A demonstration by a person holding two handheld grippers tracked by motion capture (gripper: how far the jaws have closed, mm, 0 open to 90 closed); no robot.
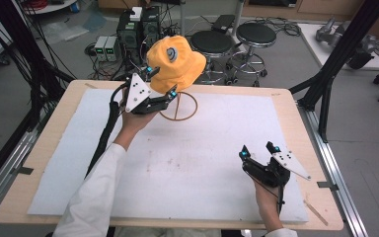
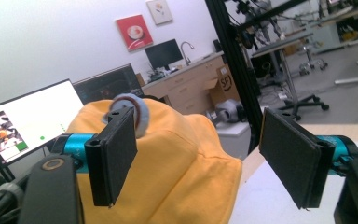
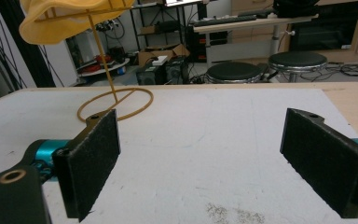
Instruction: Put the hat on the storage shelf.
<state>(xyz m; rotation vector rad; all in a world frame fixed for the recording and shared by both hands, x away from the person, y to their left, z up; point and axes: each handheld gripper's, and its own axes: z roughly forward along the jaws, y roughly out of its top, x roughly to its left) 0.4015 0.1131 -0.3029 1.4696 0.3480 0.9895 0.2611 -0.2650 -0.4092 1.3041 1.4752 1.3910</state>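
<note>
A yellow bucket hat point(image 1: 175, 61) with a round grey-white badge sits on top of a thin wire stand point(image 1: 178, 106) at the back middle of the table. My left gripper point(image 1: 161, 83) is just below and in front of the hat's brim, open. In the left gripper view the hat point(image 2: 182, 168) lies behind and between the jaws, and the pads are clear of the cloth. My right gripper point(image 1: 259, 150) rests open near the front right of the table. The right gripper view has the hat's brim point(image 3: 60, 18) and the stand's ring base point(image 3: 116, 105) ahead of open jaws.
A white mat point(image 1: 217, 148) covers most of the wooden table point(image 1: 39, 133). Two black stools point(image 1: 234, 42) and computer boxes point(image 1: 138, 29) stand on the floor behind the table. Black frame posts point(image 1: 335, 59) rise at both sides.
</note>
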